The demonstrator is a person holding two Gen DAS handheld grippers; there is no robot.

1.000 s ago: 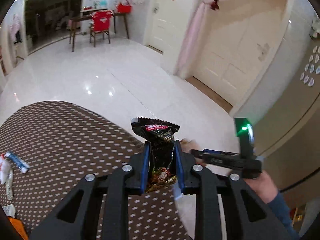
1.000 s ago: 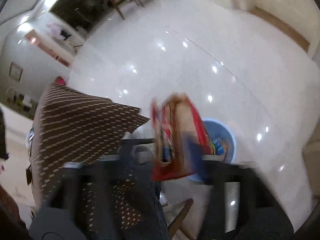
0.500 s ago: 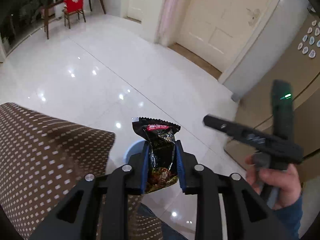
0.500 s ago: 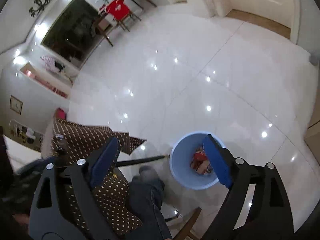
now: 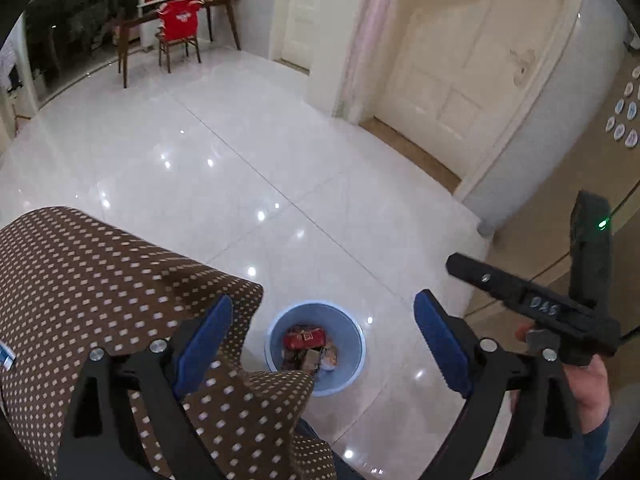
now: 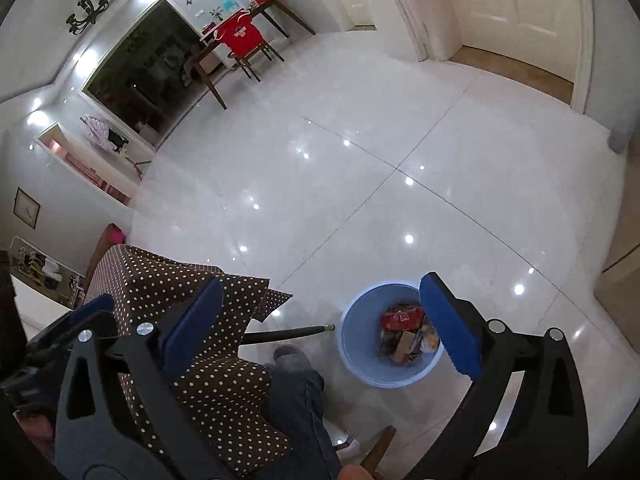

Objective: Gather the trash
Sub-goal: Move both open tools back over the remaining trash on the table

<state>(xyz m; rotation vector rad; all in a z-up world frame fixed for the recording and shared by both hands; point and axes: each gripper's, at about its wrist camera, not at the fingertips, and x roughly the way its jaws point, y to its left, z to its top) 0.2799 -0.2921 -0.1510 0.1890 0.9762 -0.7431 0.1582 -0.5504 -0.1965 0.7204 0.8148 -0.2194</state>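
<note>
the glossy white floor (image 5: 248, 168) took up most of the room, and over it hung the surface (image 5: 80, 280) under its brown dotted cloth, one corner draped down near the person's knee. on the floor just past that corner stood the pale blue bin (image 5: 276, 344), its mouth open upward and well below both hands.

the left tongs (image 5: 322, 338) had just been opening and stood wide over the bin with nothing between the blue pads. the right tongs (image 6: 320, 322) had been opening too and were just as wide and just as empty, the bin showing under the right-hand pad. from the left camera the right hand (image 5: 588, 384) showed at the edge, wrapped round its handle.

the trash (image 6: 402, 334) lay in the bottom of the bin, a red packet on top of crumpled wrappers and what looked like a small carton. i judged all of it light, thin and crinkly, slick foil that gives under any squeeze and is not easily damaged. a loose wrapper like these would be best pinched across its flat middle or along a sealed end, pads square to the film so it could not slide out. a sliver of white and blue wrapper (image 5: 6, 356) showed at the surface's left edge, too cropped to read.
</note>
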